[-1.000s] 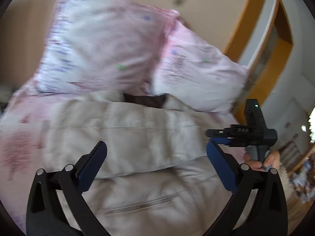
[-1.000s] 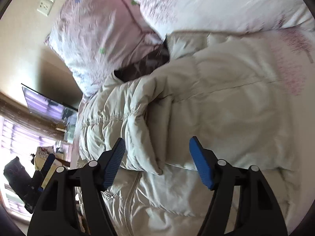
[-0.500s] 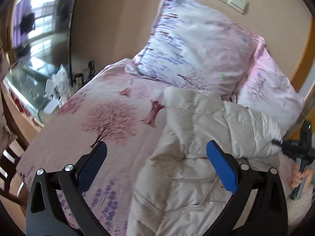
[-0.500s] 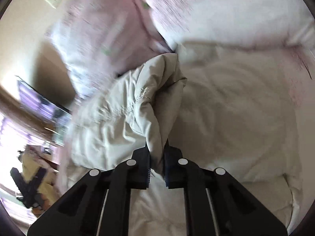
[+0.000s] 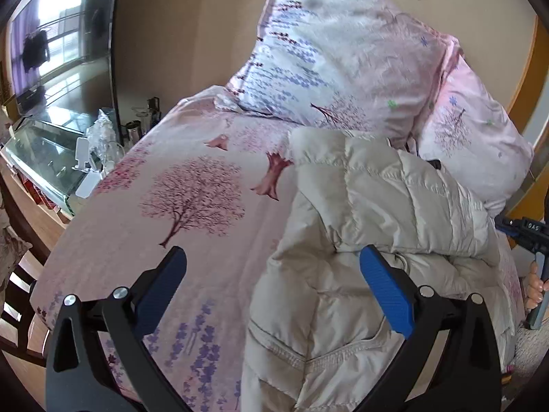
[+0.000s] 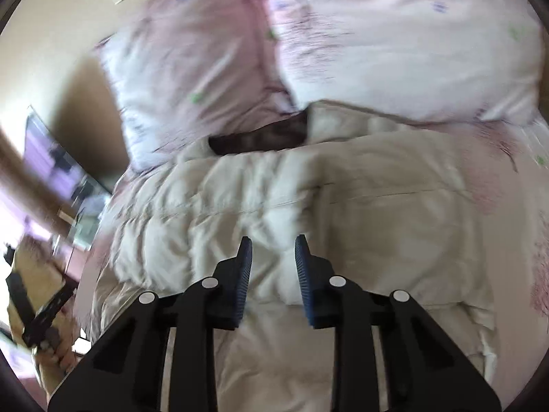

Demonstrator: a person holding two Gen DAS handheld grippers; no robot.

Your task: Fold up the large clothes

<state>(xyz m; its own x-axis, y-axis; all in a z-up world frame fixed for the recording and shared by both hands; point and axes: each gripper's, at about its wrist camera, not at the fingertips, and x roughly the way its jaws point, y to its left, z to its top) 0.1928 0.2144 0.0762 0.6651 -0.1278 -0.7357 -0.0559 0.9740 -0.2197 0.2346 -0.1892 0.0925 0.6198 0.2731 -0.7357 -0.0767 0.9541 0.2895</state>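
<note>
A puffy cream jacket point(image 5: 377, 213) lies on the bed point(image 5: 192, 213), one side folded over, its top near two pink pillows point(image 5: 343, 55). The left gripper point(image 5: 274, 285) is spread wide over the jacket's edge, holding nothing. The right gripper point(image 6: 273, 257) has just been opening; its jaws stand a little apart above the jacket, nothing between them.

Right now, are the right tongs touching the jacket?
Cannot tell. Right wrist view: right tongs have just been opening, no fabric between the pads, but blur hides whether the tips clear the jacket below.
</note>
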